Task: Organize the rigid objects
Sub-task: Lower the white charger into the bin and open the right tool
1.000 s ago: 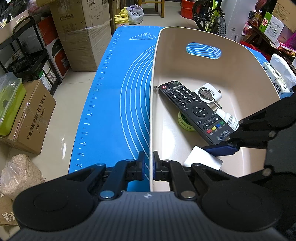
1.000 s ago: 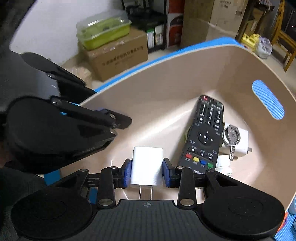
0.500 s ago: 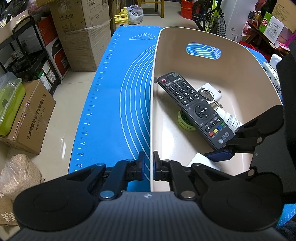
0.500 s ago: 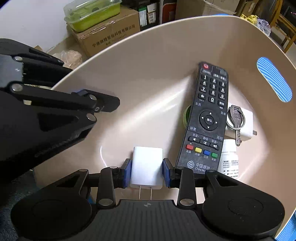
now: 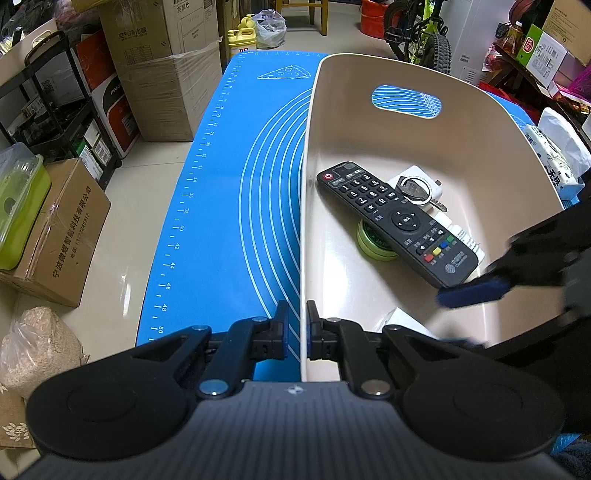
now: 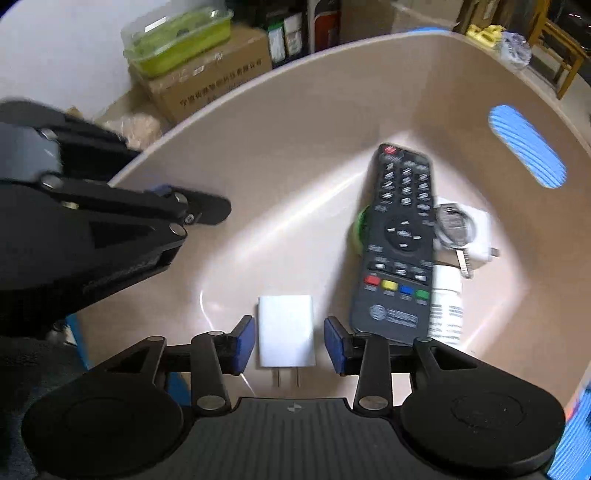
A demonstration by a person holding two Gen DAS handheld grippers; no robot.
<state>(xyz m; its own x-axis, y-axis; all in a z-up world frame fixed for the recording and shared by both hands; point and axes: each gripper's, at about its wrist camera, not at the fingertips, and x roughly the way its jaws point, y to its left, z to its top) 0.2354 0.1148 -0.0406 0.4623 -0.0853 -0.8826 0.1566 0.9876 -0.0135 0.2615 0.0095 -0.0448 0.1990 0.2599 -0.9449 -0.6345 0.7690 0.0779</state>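
Observation:
A beige bin stands on a blue mat. My left gripper is shut on the bin's near rim. In the bin lie a black remote, a green round tin, a white adapter with a key ring and a small white bottle. My right gripper is open inside the bin; a white charger plug lies on the bin floor between its fingers, untouched, prongs toward the camera. The bin also shows in the right wrist view.
Cardboard boxes and a green lidded container sit on the floor to the left. A tissue pack lies right of the bin. A bicycle and shelves stand at the back.
My right gripper lowered the white charger plug into the bin and opened, letting it go. My left gripper stayed clamped on the rim.

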